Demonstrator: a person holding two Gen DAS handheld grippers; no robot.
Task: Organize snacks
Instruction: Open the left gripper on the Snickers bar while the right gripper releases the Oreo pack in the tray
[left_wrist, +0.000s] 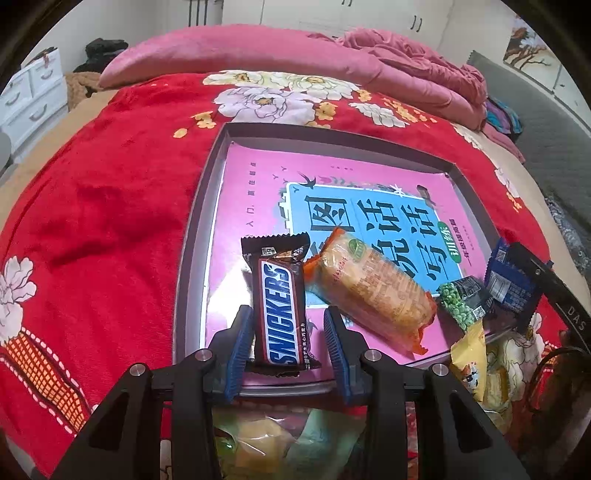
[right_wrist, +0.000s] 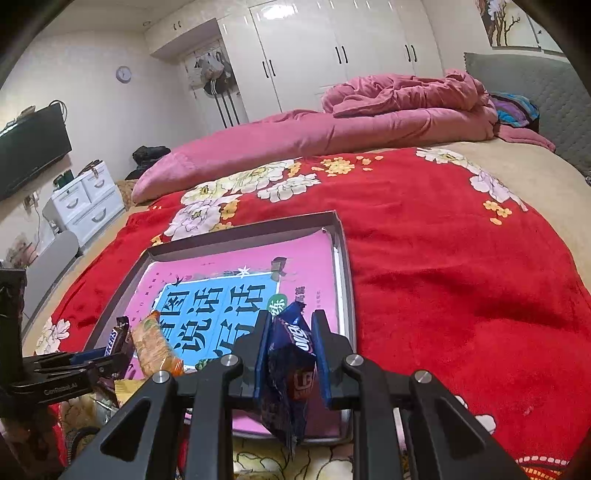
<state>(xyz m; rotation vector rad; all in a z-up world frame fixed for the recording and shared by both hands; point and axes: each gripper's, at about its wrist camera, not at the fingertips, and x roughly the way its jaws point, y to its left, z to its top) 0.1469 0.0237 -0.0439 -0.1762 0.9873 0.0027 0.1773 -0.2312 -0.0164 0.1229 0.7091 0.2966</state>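
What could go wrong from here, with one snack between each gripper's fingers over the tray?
1. The left gripper is open around the Snickers bar; closing off-centre could push it into the orange cracker pack alongside.
2. The right gripper pinches the Oreo packet, which hangs crumpled near the tray edge; released here, it might land on the rim.

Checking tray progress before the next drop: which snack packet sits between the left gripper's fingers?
The Snickers bar, brown wrapper, lying lengthwise between the left gripper pads. The orange cracker pack and green pea packet lie further right.
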